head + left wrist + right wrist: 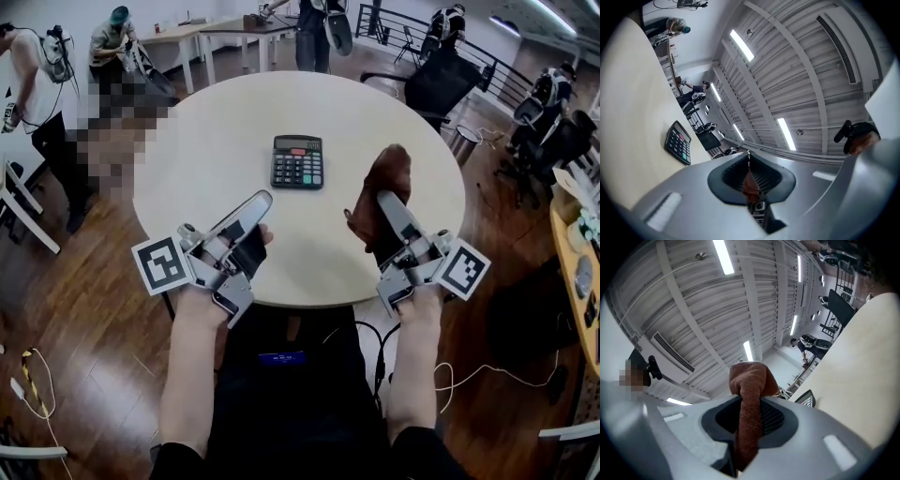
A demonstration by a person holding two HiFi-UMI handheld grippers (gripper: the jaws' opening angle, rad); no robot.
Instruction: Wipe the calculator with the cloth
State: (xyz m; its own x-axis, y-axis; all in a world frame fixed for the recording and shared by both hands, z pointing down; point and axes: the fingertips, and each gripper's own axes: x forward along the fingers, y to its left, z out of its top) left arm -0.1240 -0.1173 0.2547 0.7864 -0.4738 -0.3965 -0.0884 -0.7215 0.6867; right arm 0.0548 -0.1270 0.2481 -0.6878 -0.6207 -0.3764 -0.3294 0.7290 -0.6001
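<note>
On the round counter [216,141], as the head view shows it, the calculator [297,161] lies flat near the middle, keys up, with nothing touching it. The right gripper [386,202] is raised over the near right part of the counter with the brown cloth [386,178] bunched at its tip. The cloth hangs clear of the calculator, near it on the right. The left gripper [253,208] is held over the near left edge, with nothing visible in it.

From the left gripper view, the fingers are pressed together. Only a thin brownish sliver shows in the slit between them, and I cannot tell what it is. The gripper [750,176] points up at the ceiling. The calculator [678,143] sits at the left on the counter [633,108], well apart from it.

From the right gripper view, the fingers are clamped on the cloth [750,394], which bulges out above them and trails down between them. This gripper [750,413] also points upward, with the calculator [805,399] just peeking past it on the counter [862,366].

Judged from this, the cloth is in hand, but no wiping contact exists now. The pictures do not show whether any pass has already been made. What is left is to bring the cloth down onto the calculator and rub it across the keys and display, perhaps with the left gripper steadying the case.
</note>
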